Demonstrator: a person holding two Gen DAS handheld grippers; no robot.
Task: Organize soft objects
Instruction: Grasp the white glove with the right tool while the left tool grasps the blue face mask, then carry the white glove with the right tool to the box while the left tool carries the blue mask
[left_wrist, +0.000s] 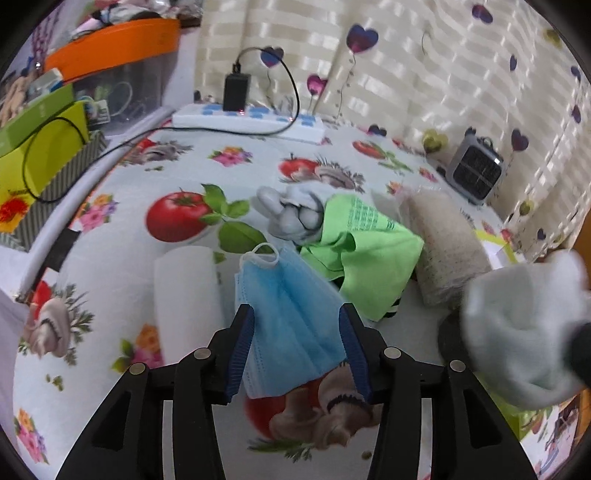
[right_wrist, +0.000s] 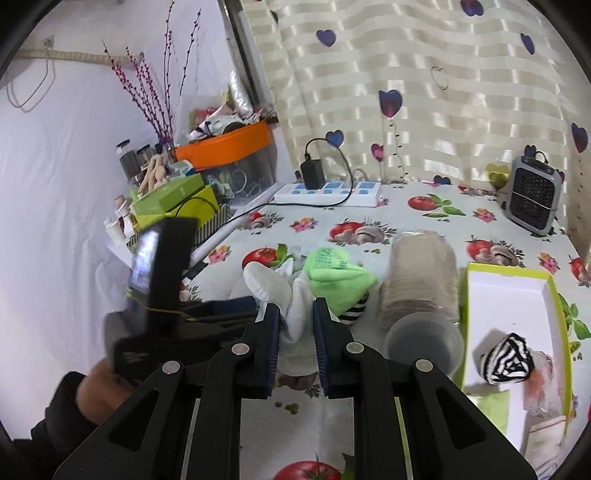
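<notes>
My left gripper (left_wrist: 297, 314) is open around a blue face mask (left_wrist: 288, 317) that lies on the tablecloth between its blue pads. Behind the mask lie a green cloth (left_wrist: 365, 254) and a grey glove (left_wrist: 295, 214). My right gripper (right_wrist: 295, 314) is shut on a white sock (right_wrist: 291, 299) and holds it above the table; the sock shows blurred at the right of the left wrist view (left_wrist: 524, 332). A white box with a green rim (right_wrist: 509, 317) at the right holds a black-and-white striped sock (right_wrist: 506, 362).
A clear bag of beige pads (right_wrist: 421, 280) lies beside the box. A white roll (left_wrist: 188, 291) lies left of the mask. A power strip (left_wrist: 247, 118) with a charger, a small heater (right_wrist: 533, 199) and stacked boxes (left_wrist: 40, 147) line the back and left.
</notes>
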